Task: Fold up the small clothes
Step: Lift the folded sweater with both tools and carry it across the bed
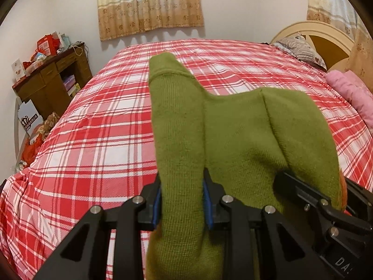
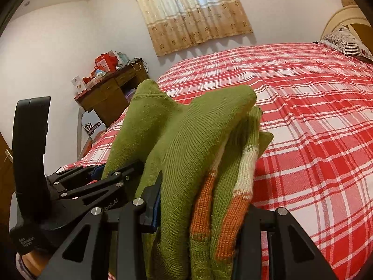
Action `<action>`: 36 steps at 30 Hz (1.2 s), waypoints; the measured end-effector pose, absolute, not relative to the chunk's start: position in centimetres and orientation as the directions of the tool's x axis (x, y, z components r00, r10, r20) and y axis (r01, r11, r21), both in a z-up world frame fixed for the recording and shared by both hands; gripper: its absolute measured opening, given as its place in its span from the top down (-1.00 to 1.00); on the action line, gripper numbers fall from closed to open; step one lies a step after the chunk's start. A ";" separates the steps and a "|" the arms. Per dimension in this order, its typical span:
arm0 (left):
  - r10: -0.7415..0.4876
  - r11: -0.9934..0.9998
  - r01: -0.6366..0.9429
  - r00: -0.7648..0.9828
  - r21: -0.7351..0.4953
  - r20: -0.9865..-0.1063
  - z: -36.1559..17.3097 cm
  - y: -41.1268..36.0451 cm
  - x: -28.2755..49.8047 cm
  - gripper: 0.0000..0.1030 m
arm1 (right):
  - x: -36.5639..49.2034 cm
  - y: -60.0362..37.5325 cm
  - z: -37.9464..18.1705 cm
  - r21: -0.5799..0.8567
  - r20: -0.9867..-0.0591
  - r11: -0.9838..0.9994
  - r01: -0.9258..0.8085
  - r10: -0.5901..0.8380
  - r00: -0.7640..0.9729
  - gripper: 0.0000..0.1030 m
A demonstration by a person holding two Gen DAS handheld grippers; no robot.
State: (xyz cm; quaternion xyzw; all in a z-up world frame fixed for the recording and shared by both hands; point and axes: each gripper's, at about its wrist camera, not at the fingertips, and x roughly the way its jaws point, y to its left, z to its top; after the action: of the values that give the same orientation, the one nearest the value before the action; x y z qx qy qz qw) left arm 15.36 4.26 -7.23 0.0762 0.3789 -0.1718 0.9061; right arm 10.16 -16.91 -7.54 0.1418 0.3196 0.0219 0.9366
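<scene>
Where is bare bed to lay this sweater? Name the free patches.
The plaid bedspread lies bare from the green sweater to the curtained wall. Crowded: the pink blanket and striped pillow by the headboard, and the cluttered desk.

The knitted garment (image 2: 186, 144) is olive green, with orange and cream-white bands along its cuffs. The bedspread (image 1: 98, 121) beneath is a red, white and pink plaid, and beside it lie a pink blanket (image 1: 349, 93) and a grey-and-white striped pillow (image 1: 300, 46). The curtain (image 1: 149, 7) is beige and cream with a small floral print, the cabinet (image 1: 51, 81) dark brown, and both black grippers carry blue pads (image 1: 157, 203).
</scene>
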 end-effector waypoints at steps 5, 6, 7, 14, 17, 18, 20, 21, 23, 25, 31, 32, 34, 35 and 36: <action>-0.253 0.930 0.368 0.647 0.005 -0.719 -7.6 4.7 15.2 0.42 | 10.0 -16.8 -7.6 0.292 -0.602 0.955 0.060 0.134 0.787 0.25; -0.252 0.930 0.367 0.647 0.004 -0.719 -7.7 4.8 15.1 0.42 | 10.0 -16.6 -7.6 0.293 -0.602 0.954 0.060 0.135 0.787 0.25; -0.251 0.931 0.366 0.649 0.005 -0.718 -7.7 5.0 15.0 0.42 | 10.0 -16.4 -7.6 0.291 -0.601 0.955 0.057 0.136 0.787 0.25; -0.224 0.946 0.324 0.673 0.009 -0.705 -7.3 7.2 15.0 0.42 | 11.0 -14.9 -7.3 0.288 -0.588 0.958 0.005 0.172 0.791 0.25; -0.200 0.954 0.299 0.689 0.022 -0.697 -7.1 8.6 15.2 0.42 | 11.8 -14.0 -7.4 0.296 -0.583 0.955 -0.021 0.198 0.788 0.24; -0.192 0.957 0.289 0.693 0.024 -0.695 -7.0 9.1 15.3 0.42 | 12.1 -13.6 -7.4 0.299 -0.581 0.954 -0.030 0.207 0.787 0.24; -0.181 0.963 0.268 0.697 0.017 -0.694 -7.0 10.1 15.6 0.42 | 12.7 -12.5 -7.2 0.299 -0.579 0.953 -0.055 0.227 0.783 0.24; -0.175 0.967 0.255 0.699 0.013 -0.694 -7.0 10.8 15.8 0.42 | 13.0 -11.9 -7.2 0.298 -0.578 0.952 -0.068 0.237 0.781 0.25; -0.156 0.974 0.225 0.706 0.010 -0.691 -6.8 12.2 16.1 0.42 | 13.7 -10.8 -7.1 0.299 -0.574 0.949 -0.097 0.260 0.776 0.24; -0.136 0.979 0.203 0.714 0.017 -0.687 -6.7 13.0 16.2 0.42 | 14.4 -9.5 -7.0 0.299 -0.569 0.946 -0.124 0.282 0.772 0.24; -0.080 0.991 0.131 0.726 0.024 -0.683 -6.7 16.2 16.8 0.42 | 16.2 -6.2 -7.0 0.308 -0.562 0.932 -0.193 0.341 0.754 0.24; -0.071 0.993 0.117 0.726 0.021 -0.684 -6.7 16.9 17.0 0.42 | 16.5 -5.8 -7.0 0.309 -0.562 0.929 -0.202 0.350 0.750 0.24; -0.062 0.995 0.100 0.725 0.016 -0.686 -6.8 18.0 17.1 0.42 | 16.9 -4.7 -7.2 0.315 -0.563 0.923 -0.220 0.369 0.740 0.24; -0.054 0.996 0.088 0.725 0.015 -0.687 -6.8 18.6 17.3 0.42 | 17.2 -4.2 -7.2 0.317 -0.563 0.921 -0.229 0.376 0.736 0.24; -0.049 0.997 0.081 0.725 0.015 -0.687 -6.8 18.9 17.4 0.42 | 17.4 -3.8 -7.1 0.316 -0.563 0.919 -0.235 0.381 0.733 0.24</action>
State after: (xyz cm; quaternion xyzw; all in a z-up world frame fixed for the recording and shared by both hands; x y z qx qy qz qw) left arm 17.41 18.92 -6.83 0.0218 0.3690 -0.0350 0.9285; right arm 17.41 -3.76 -7.15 0.1122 0.3251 0.1667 0.9241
